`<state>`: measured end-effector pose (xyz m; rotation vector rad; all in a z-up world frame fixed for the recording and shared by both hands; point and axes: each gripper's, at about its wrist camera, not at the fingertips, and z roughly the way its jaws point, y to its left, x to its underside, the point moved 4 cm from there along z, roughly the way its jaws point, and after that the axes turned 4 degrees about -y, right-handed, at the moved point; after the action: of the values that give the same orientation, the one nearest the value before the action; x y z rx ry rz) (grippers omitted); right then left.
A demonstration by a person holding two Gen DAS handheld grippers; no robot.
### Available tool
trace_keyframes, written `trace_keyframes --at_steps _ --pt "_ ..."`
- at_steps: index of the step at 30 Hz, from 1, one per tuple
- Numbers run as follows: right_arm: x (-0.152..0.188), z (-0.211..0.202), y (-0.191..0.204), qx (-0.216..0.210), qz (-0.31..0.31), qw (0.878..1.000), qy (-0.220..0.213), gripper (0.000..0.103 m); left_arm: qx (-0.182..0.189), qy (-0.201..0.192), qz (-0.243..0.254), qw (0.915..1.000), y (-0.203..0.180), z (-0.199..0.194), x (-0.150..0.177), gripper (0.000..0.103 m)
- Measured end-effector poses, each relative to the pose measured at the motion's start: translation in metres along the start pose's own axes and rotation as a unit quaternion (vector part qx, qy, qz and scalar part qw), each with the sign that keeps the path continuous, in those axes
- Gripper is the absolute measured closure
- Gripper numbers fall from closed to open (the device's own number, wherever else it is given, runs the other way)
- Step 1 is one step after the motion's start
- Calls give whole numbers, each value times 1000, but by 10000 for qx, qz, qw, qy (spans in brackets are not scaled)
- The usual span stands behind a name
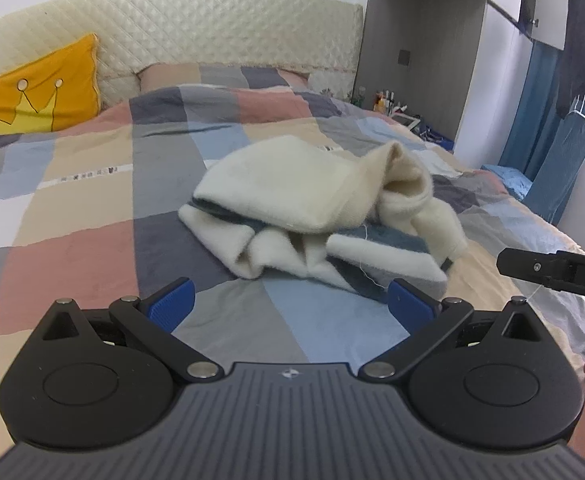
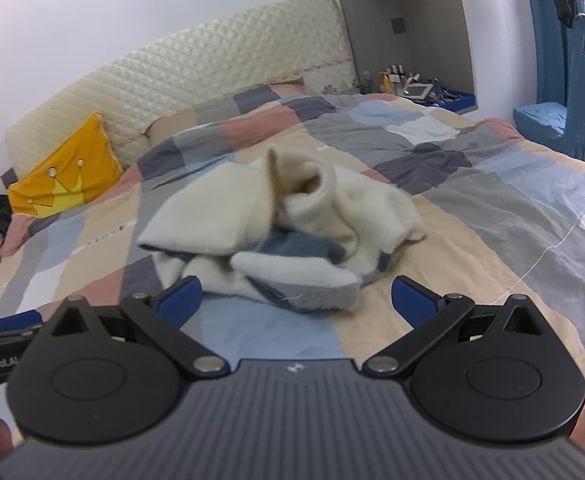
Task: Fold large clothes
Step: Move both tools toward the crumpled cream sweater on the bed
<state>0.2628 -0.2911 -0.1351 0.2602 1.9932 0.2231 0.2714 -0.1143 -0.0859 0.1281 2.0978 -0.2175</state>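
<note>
Fuzzy cream knit with blue-grey stripes, that's the sweater point(image 1: 316, 216), dumped in a crumpled heap mid-frame on the patchwork bed point(image 1: 72, 208), not spread out at all. It lies straight ahead of both tools, just past the blue pads. Left hand-held gripper point(image 1: 290, 300) has its jaws wide apart and holds nothing; right hand-held gripper point(image 2: 296, 300) is the same. In the right view the striped hem nearly reaches the gap between the fingers, so the right one looks a touch nearer. The heap's long axis runs left-right across both frames, with a floppy sleeve or collar poking up at upper centre. Probably needs flattening first.
</note>
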Motion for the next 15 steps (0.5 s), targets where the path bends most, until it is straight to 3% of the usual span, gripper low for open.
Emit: trace_keyframes --at_steps 6,15 --pt "-2 30 -9 -33 25 10000 84 0 5 113 78 9999 0 38 -3 0" --pt "-6 69 -19 -58 19 9999 114 0 181 190 -268 9993 1 99 -9 0"
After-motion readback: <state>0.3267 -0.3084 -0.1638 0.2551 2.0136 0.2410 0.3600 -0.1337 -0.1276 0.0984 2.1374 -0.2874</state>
